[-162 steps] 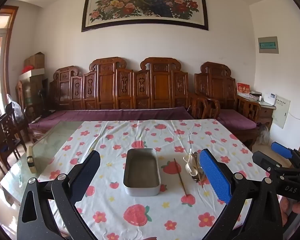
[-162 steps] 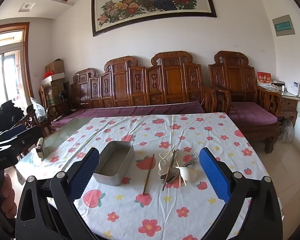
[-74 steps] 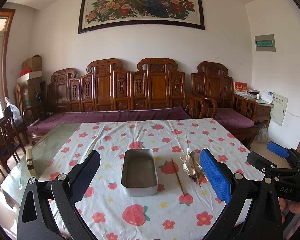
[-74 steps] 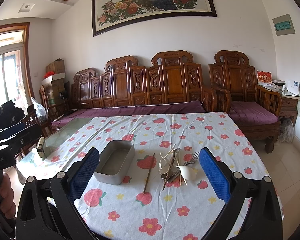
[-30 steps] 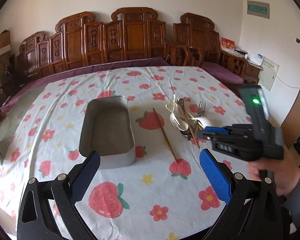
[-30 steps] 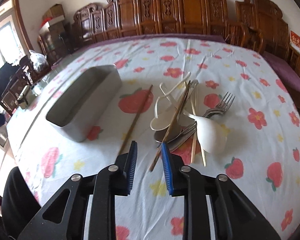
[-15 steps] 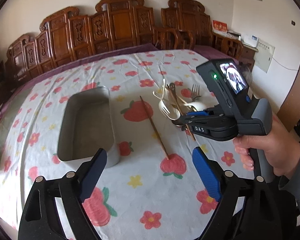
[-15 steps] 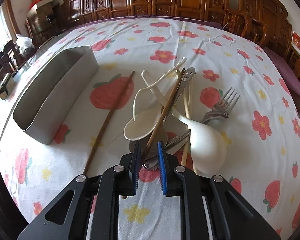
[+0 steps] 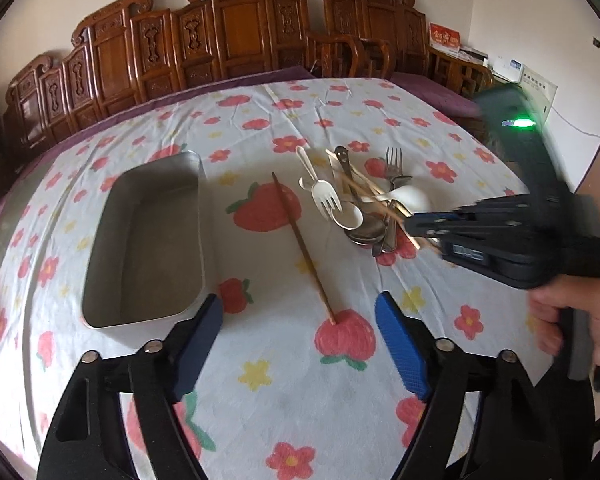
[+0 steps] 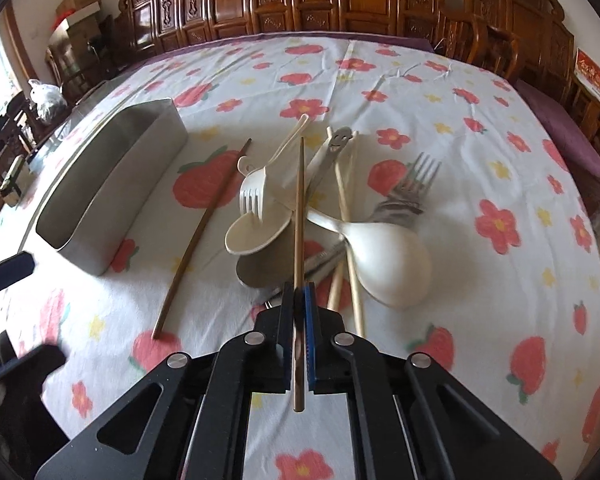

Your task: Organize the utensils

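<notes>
home living rm - carved wooden sofa (image 9: 236,36), floral tablecloth (image 9: 292,380)

Both wrist views steeply downward, close over one shared utensil pile (image 9: 360,204).

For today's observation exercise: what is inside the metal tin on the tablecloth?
Nothing shows inside the metal tin: the left wrist view shows its bare grey floor. In the right wrist view the near wall hides most of the floor. The utensil pile lies outside it, on the tablecloth.

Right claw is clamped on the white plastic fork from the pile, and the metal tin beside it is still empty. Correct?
Not the fork. The right wrist view shows the right claw shut on a brown chopstick; the white plastic fork lies untouched. The metal tin is empty.
</notes>
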A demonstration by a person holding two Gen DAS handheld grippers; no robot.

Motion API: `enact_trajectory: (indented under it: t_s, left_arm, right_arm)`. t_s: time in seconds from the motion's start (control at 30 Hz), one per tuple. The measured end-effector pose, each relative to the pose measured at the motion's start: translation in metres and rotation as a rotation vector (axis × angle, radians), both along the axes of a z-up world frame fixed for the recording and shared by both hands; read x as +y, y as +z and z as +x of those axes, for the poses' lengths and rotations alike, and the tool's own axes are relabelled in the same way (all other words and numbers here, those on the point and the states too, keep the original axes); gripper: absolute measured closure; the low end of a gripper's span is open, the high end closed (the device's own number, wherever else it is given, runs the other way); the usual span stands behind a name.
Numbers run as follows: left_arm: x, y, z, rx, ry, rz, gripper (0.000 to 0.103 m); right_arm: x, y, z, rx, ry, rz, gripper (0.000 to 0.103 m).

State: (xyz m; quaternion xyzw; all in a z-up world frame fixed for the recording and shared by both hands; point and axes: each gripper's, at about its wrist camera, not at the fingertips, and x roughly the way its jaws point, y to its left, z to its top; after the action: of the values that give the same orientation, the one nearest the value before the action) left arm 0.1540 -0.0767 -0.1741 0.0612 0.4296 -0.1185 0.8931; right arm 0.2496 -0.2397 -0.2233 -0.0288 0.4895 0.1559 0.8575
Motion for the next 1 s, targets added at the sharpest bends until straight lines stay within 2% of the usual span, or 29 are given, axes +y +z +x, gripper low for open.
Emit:
enact_trajectory:
  t_s: [0.2,0.3,0.37,0.43,0.87,1.0]
  left_arm:
    - [-0.010,-0.011,0.017,0.046,-0.010,-0.023,0.044]
    - [-0.018,-0.017,0.025,0.062,-0.014,-0.008,0.051]
    - [-0.023,-0.023,0.033,0.082,-0.018,-0.002,0.057]
    - [-0.026,-0.030,0.041,0.114,-0.017,-0.010,0.070]
    - [-0.032,-0.062,0.079,0.243,0.060,0.022,0.079]
    - [-0.029,-0.062,0.083,0.245,0.074,0.021,0.081]
  right_arm:
    - [-0.018,0.018,-0.026,-0.052,0.018,-0.006,0.097]
    - [-0.025,0.023,-0.036,-0.067,0.024,0.005,0.097]
    - [-0.027,0.023,-0.038,-0.073,0.026,0.006,0.097]
    - [-0.028,0.023,-0.040,-0.075,0.025,0.013,0.097]
    - [-0.031,0.027,-0.040,-0.087,0.024,0.032,0.097]
    - [-0.033,0.028,-0.040,-0.087,0.020,0.038,0.097]
